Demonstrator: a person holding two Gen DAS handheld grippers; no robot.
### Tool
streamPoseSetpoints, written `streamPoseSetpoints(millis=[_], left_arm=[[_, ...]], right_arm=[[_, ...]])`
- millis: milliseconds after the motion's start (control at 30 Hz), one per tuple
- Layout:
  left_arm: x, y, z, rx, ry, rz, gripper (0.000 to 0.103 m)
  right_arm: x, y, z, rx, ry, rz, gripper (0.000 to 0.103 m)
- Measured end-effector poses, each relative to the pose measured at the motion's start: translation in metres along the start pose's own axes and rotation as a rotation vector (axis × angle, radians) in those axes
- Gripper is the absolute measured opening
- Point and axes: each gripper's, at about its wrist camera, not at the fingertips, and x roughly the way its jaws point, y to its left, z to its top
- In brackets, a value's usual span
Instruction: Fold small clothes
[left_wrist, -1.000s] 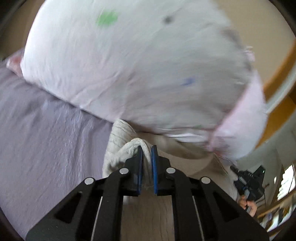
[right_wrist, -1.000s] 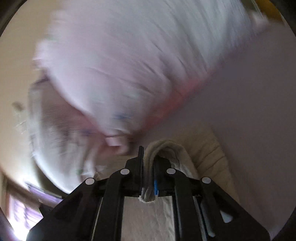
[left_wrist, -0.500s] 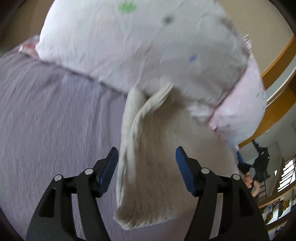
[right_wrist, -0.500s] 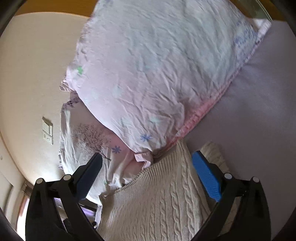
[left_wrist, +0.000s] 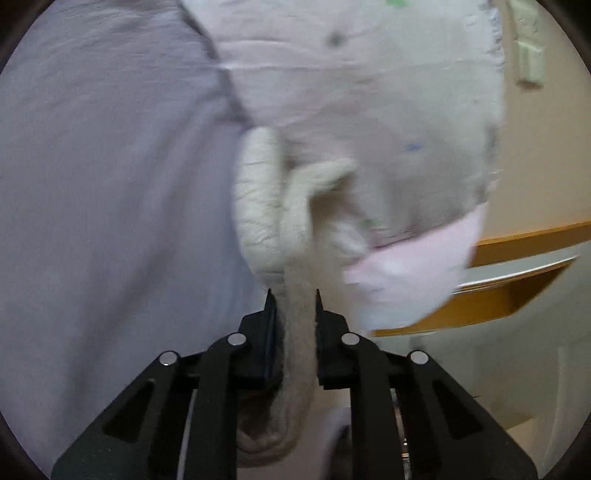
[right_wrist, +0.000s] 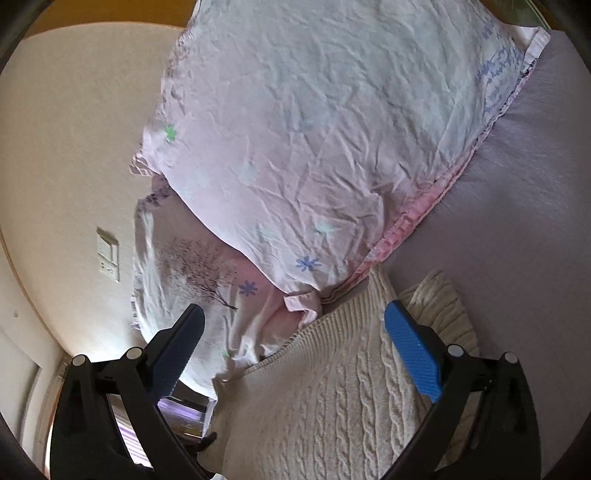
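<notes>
A cream cable-knit sweater (right_wrist: 332, 387) lies on the lavender bed sheet (right_wrist: 517, 221) against a pink flowered pillow (right_wrist: 314, 129). My right gripper (right_wrist: 293, 321) is open just above the sweater, its blue pads spread either side of the knit. In the left wrist view my left gripper (left_wrist: 293, 295) is shut on a thick fold of the sweater (left_wrist: 295, 258), which runs up from the jaws toward the pillow (left_wrist: 369, 110). The left view is motion-blurred.
A second pillow with a tree print (right_wrist: 192, 269) lies under the flowered one. A beige wall with a switch plate (right_wrist: 108, 254) stands behind. A wooden bed frame edge (left_wrist: 517, 280) shows at the right of the left wrist view.
Both grippers let go of the sweater half a second ago. Since then my left gripper has closed on a fold of it again. My right gripper stays open.
</notes>
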Motion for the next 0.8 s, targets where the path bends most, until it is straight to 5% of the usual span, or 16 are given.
streamPoseSetpoints(millis=[133, 267, 333, 467, 533, 600, 633, 700, 800], left_arm=[[0.03, -0.064, -0.019, 0.088, 0.016, -0.15, 0.016], [0.114, -0.144, -0.063, 0.208, 0.146, -0.299, 0.016], [0.163, -0.163, -0.086, 0.251, 0.222, -0.313, 0.016], [0.273, -0.18, -0.145, 0.318, 0.449, -0.215, 0.021], [0.285, -0.181, -0.158, 0.316, 0.501, -0.265, 0.021], [0.263, -0.187, -0.155, 0.383, 0.436, -0.293, 0.028], [0.254, -0.188, -0.15, 0.411, 0.398, -0.289, 0.042], [0.226, -0.188, -0.136, 0.487, 0.258, -0.181, 0.058], [0.21, -0.17, -0.122, 0.528, 0.152, 0.067, 0.064]], right_arm=[[-0.014, 0.003, 0.007, -0.004, -0.027, 0.019, 0.1], [-0.034, 0.008, 0.019, -0.041, -0.075, 0.007, 0.1], [-0.046, 0.009, 0.026, -0.079, -0.114, -0.04, 0.1], [-0.059, -0.002, 0.039, -0.102, -0.125, -0.143, 0.1], [-0.057, -0.012, 0.044, -0.072, -0.073, -0.169, 0.1], [-0.05, -0.018, 0.044, -0.049, -0.004, -0.183, 0.1], [-0.044, -0.02, 0.043, -0.046, 0.044, -0.188, 0.1], [-0.026, -0.021, 0.037, -0.052, 0.151, -0.226, 0.1], [0.003, -0.022, 0.021, -0.073, 0.302, -0.302, 0.1]])
